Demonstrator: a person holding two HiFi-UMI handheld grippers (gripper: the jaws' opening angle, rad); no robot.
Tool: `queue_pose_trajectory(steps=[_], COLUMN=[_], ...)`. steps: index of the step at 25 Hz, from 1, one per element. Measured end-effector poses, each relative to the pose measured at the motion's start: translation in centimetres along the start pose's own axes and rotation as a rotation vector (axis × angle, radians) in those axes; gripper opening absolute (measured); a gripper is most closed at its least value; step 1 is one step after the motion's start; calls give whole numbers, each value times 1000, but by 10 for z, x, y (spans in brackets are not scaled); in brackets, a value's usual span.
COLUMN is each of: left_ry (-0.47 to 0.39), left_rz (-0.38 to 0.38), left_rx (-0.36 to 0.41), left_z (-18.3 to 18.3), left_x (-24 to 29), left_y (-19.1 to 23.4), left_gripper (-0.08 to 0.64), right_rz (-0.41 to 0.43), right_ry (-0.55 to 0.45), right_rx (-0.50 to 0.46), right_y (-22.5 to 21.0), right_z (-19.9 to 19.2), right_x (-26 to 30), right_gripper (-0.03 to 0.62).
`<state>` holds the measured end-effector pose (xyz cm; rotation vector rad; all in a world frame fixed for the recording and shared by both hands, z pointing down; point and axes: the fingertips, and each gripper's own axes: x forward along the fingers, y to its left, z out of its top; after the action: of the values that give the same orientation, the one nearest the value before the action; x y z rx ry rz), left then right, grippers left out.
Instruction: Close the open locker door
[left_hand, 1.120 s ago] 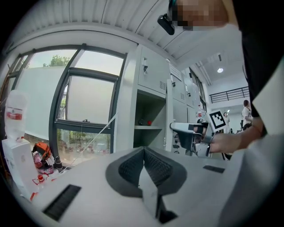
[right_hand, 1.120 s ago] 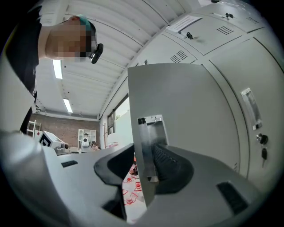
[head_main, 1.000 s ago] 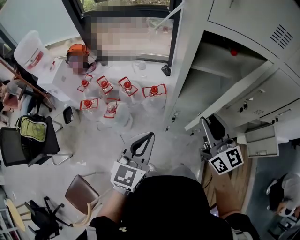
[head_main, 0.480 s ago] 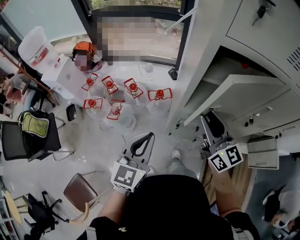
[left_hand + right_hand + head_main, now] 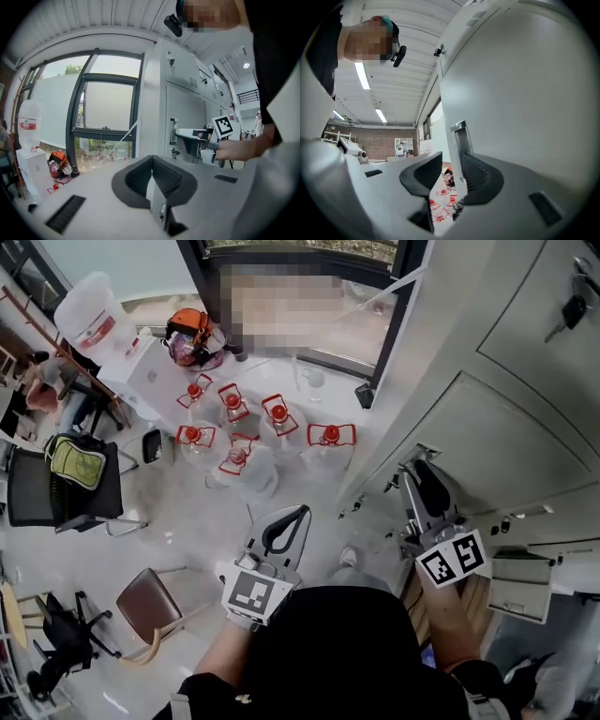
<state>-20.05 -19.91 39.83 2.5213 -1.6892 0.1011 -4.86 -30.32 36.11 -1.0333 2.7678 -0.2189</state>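
The grey locker door (image 5: pixel 469 432) lies about flush with the locker bank; no interior shows. My right gripper (image 5: pixel 418 469) is at the door's free edge, beside the handle. In the right gripper view the door (image 5: pixel 525 93) fills the right side, and its edge with the metal handle (image 5: pixel 458 136) passes between the jaws of the right gripper (image 5: pixel 451 157), which stand apart. The left gripper view shows the right gripper (image 5: pixel 188 136) against the handle (image 5: pixel 174 131). My left gripper (image 5: pixel 304 511) hangs over the floor, away from the lockers. Its jaws (image 5: pixel 151 160) are shut on nothing.
Several clear water jugs (image 5: pixel 253 442) with red caps stand on the floor by the window. A brown chair (image 5: pixel 150 601), a black chair (image 5: pixel 56 502) and a water dispenser (image 5: pixel 94 315) are at the left. A small locker door (image 5: pixel 520 582) hangs open at the lower right.
The door has swung in toward the lockers, hiding the shelf and interior seen earlier. My right gripper stayed at the door's edge. The left gripper has barely moved.
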Motion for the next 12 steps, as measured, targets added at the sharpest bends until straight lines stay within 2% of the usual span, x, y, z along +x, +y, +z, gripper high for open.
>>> queue_pose_trajectory(steps=[12], left_ry=[23], left_rz=[88], left_rx=[-15], left_z=[-9], left_x=[8], left_y=[2], left_gripper=[21], right_rz=[73], right_ry=[-12], right_rx=[-58], right_y=[-5], right_z=[-3], right_x=[10], right_gripper=[95])
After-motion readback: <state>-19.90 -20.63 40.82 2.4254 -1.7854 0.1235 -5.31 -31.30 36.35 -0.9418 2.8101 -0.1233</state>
